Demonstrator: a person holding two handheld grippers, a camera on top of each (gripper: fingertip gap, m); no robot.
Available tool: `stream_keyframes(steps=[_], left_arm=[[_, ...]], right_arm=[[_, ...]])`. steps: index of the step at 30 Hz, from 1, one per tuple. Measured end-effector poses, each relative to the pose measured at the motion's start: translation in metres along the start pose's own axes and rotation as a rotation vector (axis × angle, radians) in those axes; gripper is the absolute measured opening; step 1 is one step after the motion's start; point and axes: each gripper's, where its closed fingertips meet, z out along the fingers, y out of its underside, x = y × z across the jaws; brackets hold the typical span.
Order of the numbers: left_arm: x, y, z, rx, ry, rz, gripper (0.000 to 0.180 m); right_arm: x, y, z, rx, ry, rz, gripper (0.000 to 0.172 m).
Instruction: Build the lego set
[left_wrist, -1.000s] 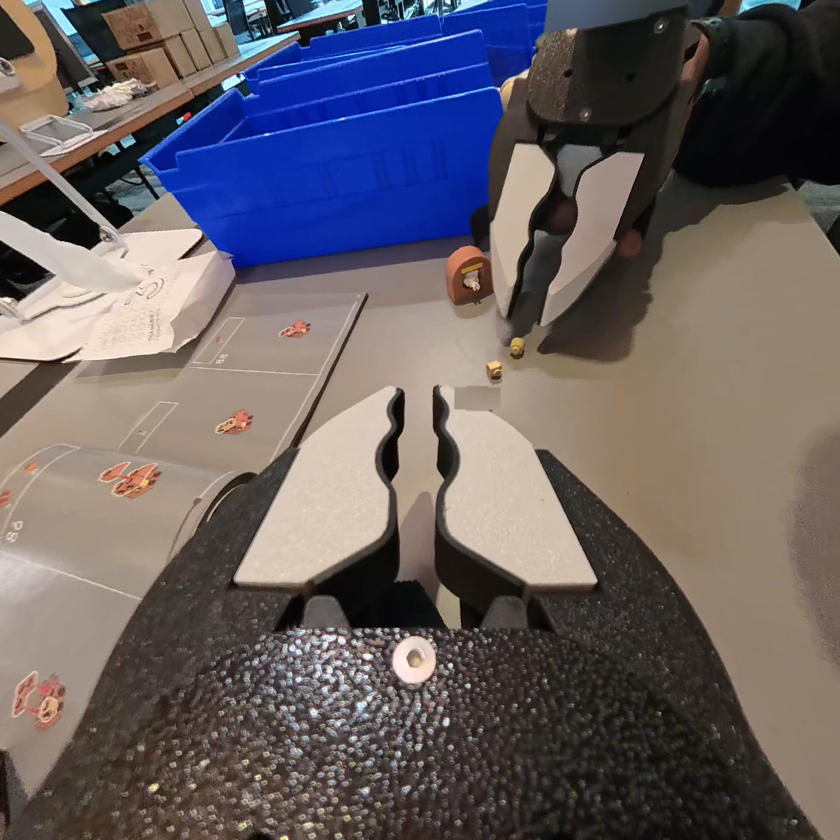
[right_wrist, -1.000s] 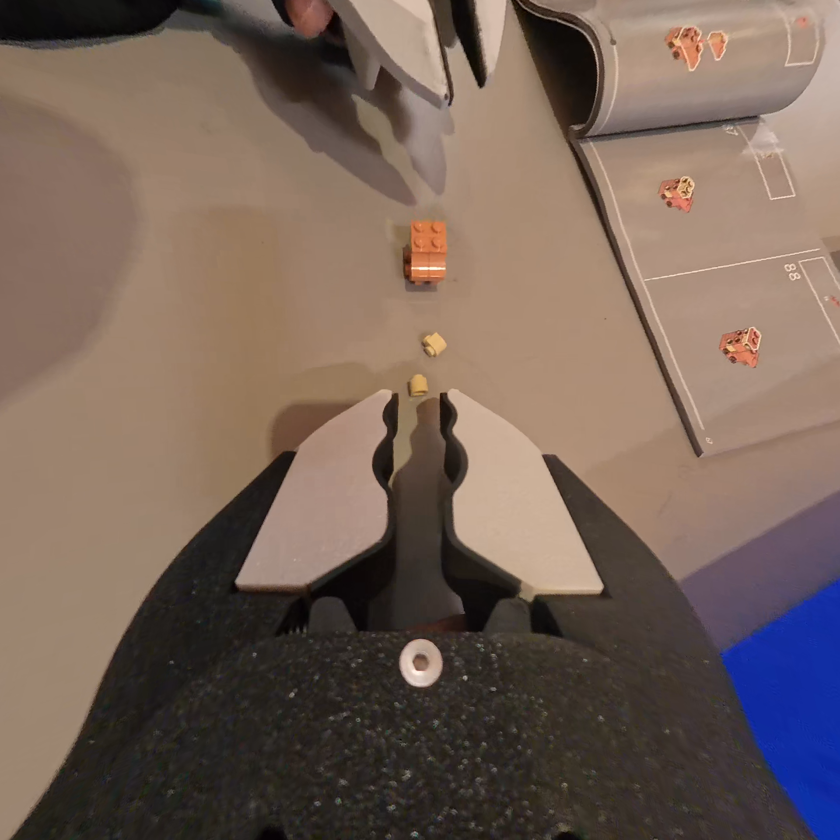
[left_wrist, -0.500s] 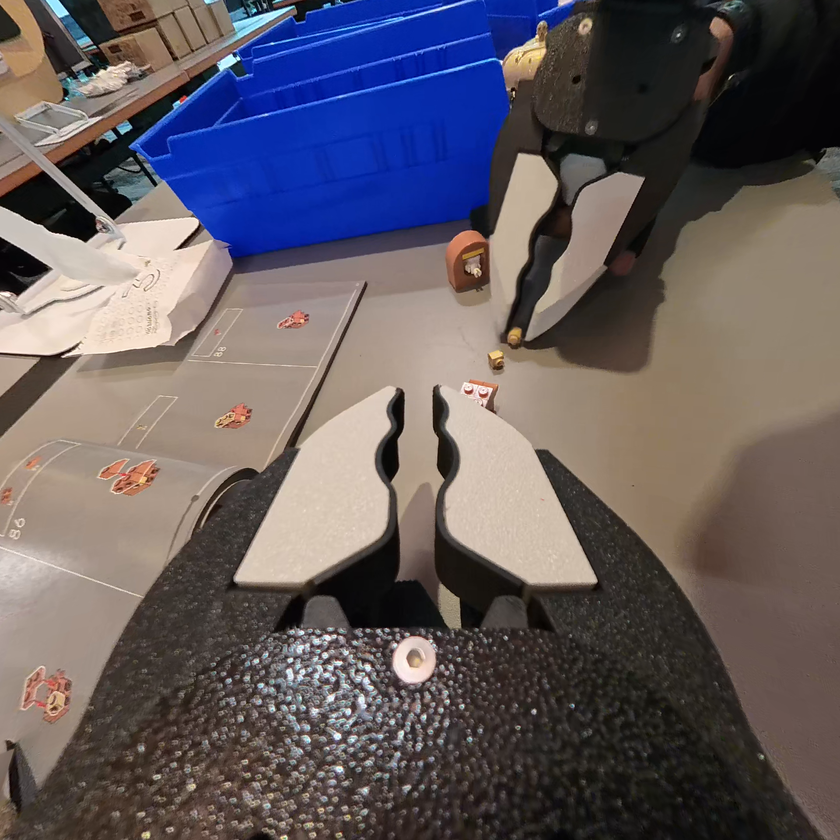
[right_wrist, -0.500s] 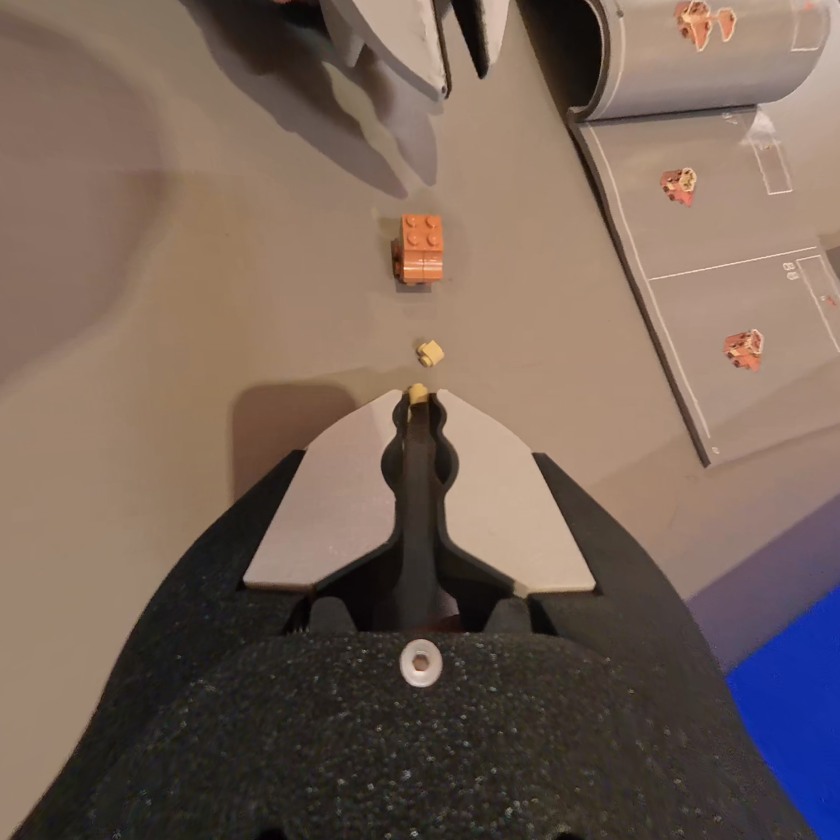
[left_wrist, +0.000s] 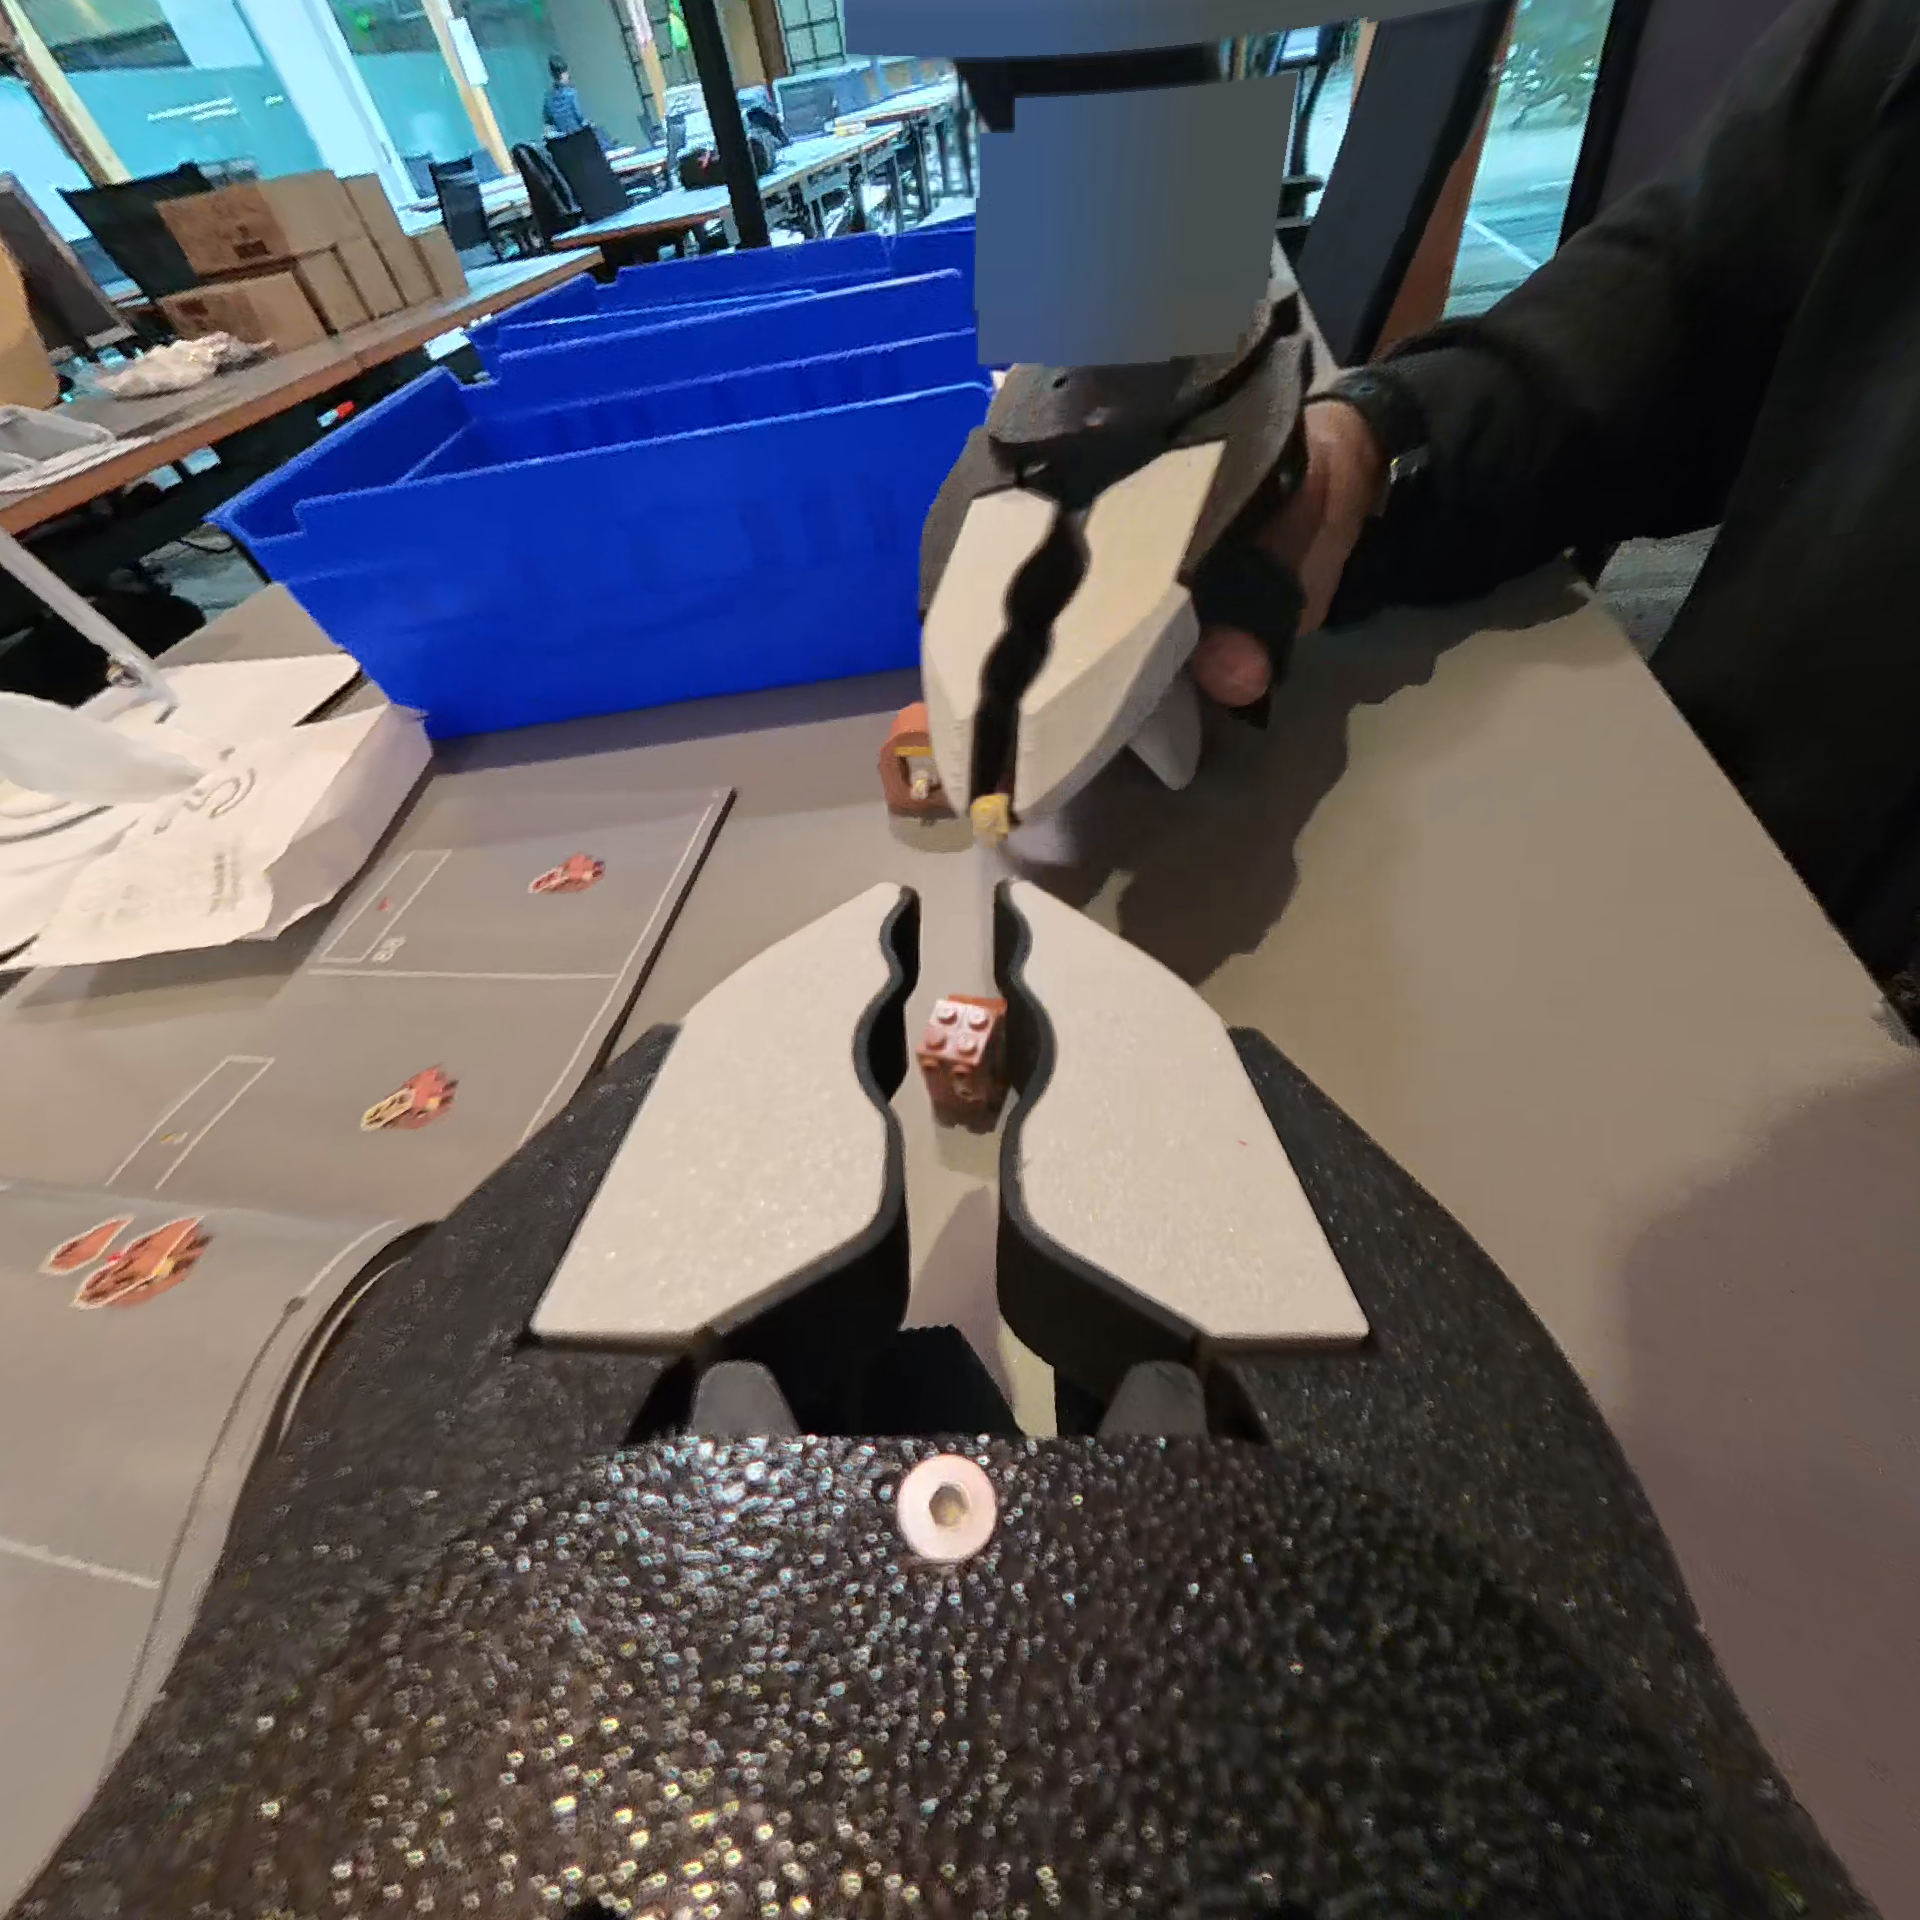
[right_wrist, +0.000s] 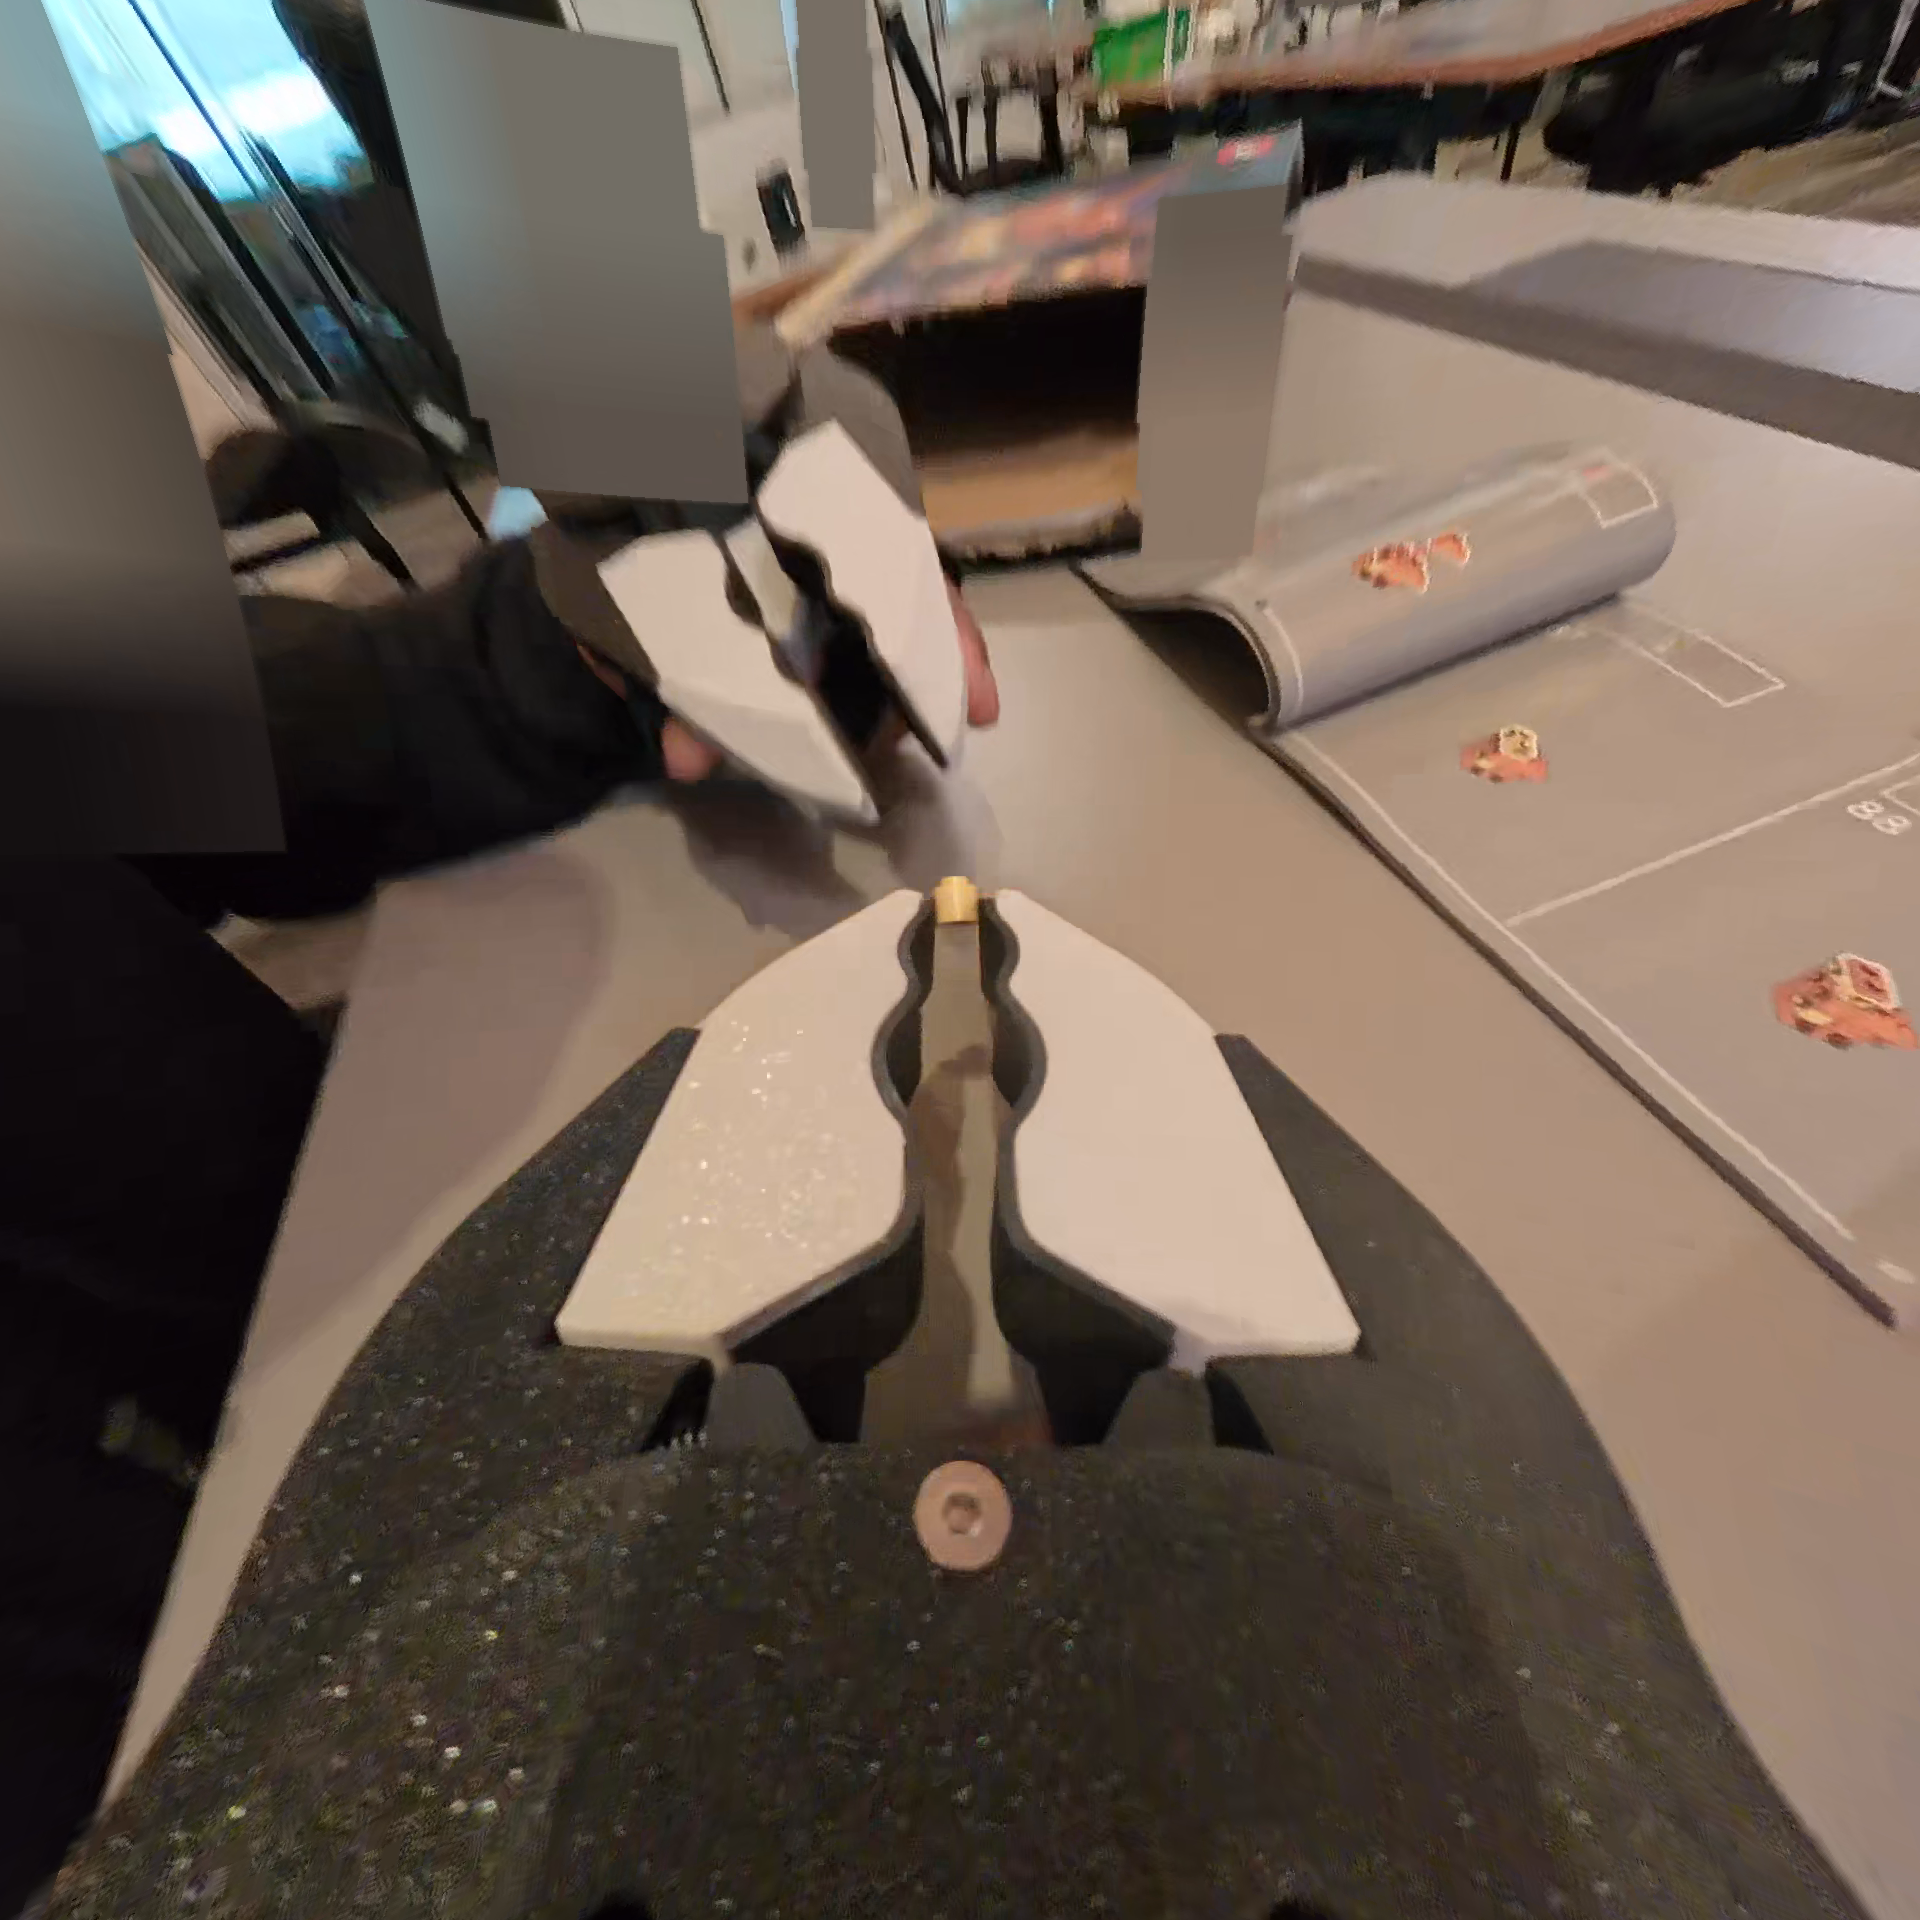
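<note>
1. At the far left we see white papers (left_wrist: 177, 831), and behind them blue bins (left_wrist: 623, 540).
2. On the table (left_wrist: 1455, 1039) lies a grey mat (left_wrist: 436, 997) with small printed figures.
3. Our left gripper (left_wrist: 951, 914) has its fingers a little apart; a brown brick (left_wrist: 961, 1049) stands between them, but the left pad does not touch it.
4. Our right gripper (right_wrist: 956, 914) is lifted above the table and clamped on a small tan stud (right_wrist: 956, 899).
</note>
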Motion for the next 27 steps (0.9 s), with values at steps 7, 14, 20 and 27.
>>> stream_keyframes(steps=[7,14,20,27], left_arm=[[0.008,-0.014,0.003,0.084,0.022,-0.013,0.014],[0.007,-0.030,-0.002,0.208,0.044,-0.095,0.014],[0.009,-0.038,-0.004,0.277,0.074,-0.143,0.013],[0.013,-0.041,-0.004,0.297,0.117,-0.173,0.013]], right_arm=[[-0.015,-0.028,0.003,0.206,-0.055,0.014,0.008],[-0.020,-0.035,-0.001,0.271,-0.088,0.009,0.008],[-0.027,-0.037,-0.002,0.299,-0.133,0.007,0.008],[-0.030,-0.040,-0.002,0.326,-0.135,-0.022,0.008]])
